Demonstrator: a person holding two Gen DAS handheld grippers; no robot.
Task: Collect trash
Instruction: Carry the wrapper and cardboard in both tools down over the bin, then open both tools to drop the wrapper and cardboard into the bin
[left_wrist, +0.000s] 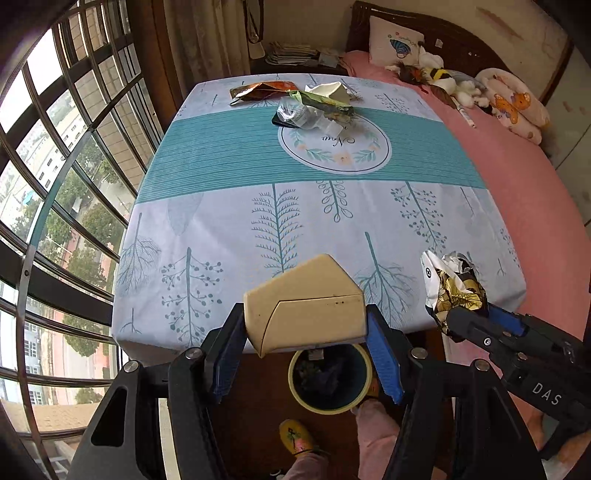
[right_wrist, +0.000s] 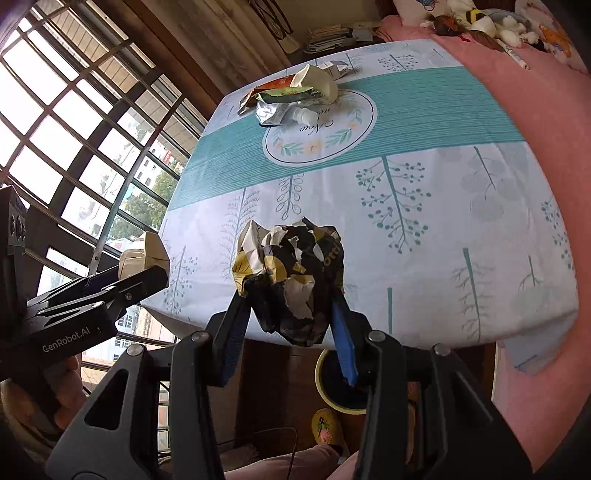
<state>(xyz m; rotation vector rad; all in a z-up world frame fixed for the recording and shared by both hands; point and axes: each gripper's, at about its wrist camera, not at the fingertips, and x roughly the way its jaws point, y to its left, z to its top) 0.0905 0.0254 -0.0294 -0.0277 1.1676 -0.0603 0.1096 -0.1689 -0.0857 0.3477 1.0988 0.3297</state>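
**Both tools loaded, bin below the bench edge**

Left tool (left_wrist: 308, 345) clamps a cream carton (left_wrist: 306, 306) between its blue pads; right tool (right_wrist: 290, 314) grips a crumpled black-and-gold wrapper (right_wrist: 291, 280). Both point steeply down over the near bench (left_wrist: 221, 229) edge. The yellow-rimmed bin (left_wrist: 328, 380) sits on the floor at 6 o'clock from the carton, directly under it. Judgement: centre each load over the bin mouth before letting go, one at a time, so the two tools don't collide. More trash (left_wrist: 310, 103) lies at 12 o'clock, far side of the bench.
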